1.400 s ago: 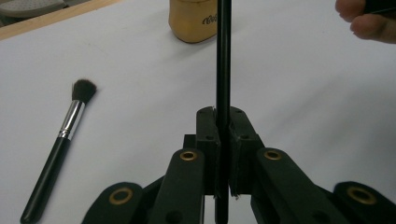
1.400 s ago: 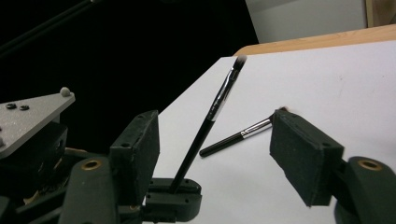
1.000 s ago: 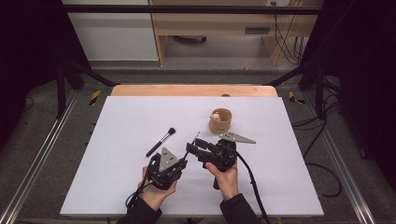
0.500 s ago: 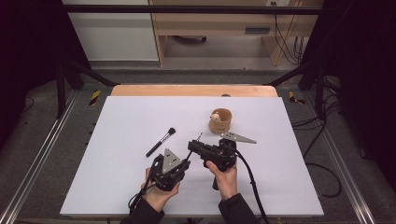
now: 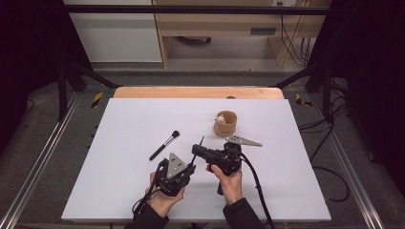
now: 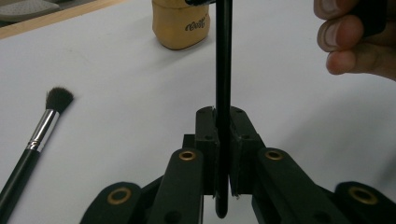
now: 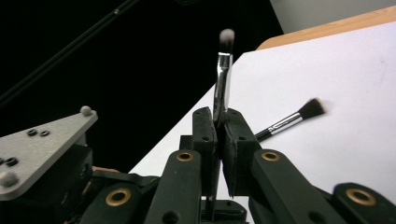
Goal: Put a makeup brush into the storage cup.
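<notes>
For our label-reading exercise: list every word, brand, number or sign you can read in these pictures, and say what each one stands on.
Dark script lettering on the side of the tan cup: too blurred to read.
Large brush on the table and small brush held in both tongs: no text to be seen.

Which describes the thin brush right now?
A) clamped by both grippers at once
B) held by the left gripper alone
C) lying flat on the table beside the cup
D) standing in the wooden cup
A: the left gripper is shut on the thin brush's black handle, and the right gripper is shut on its metal ferrule just below the bristle tip.
</notes>
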A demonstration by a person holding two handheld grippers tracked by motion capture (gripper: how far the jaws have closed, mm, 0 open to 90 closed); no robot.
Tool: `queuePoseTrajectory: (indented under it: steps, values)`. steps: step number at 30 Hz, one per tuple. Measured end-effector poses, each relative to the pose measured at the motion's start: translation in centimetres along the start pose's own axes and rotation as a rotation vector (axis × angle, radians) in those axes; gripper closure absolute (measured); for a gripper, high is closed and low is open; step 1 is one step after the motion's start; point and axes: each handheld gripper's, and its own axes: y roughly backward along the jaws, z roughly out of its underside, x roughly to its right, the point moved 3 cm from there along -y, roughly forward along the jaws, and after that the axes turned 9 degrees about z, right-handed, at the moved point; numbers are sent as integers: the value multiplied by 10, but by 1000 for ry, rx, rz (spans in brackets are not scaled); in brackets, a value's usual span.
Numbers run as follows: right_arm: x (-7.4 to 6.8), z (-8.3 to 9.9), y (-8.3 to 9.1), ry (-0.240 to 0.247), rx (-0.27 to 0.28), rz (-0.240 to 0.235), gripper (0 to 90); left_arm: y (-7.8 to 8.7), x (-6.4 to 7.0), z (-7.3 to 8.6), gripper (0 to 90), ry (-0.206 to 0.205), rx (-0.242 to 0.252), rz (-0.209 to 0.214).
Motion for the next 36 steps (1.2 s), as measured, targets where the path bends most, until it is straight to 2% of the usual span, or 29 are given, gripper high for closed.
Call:
queuePoseTrajectory:
  steps: [3, 8, 12, 15, 18, 25, 27, 36]
  values:
    - [-1, 0, 1, 6, -1, -7, 850, 0, 0, 0, 797, -6, 4, 2]
    - [0, -3, 4, 19, 17, -5, 850, 3, -2, -1, 659, -20, 13, 10]
    - [3, -5, 8, 38, 24, 24, 851, 8, -5, -3, 535, -30, 24, 16]
    - [5, -7, 11, 55, 35, 37, 850, 12, -8, -4, 462, -37, 46, 32]
    - [6, -9, 13, 71, 37, 57, 850, 16, -11, -4, 396, -48, 44, 62]
    - [11, -12, 20, 120, 53, 101, 849, 27, -26, -2, 257, -57, 67, 61]
    - [11, -13, 22, 124, 53, 109, 849, 29, -30, 0, 236, -61, 72, 50]
    - [18, -18, 30, 175, 57, 158, 849, 44, -49, 4, 163, -30, 92, 46]
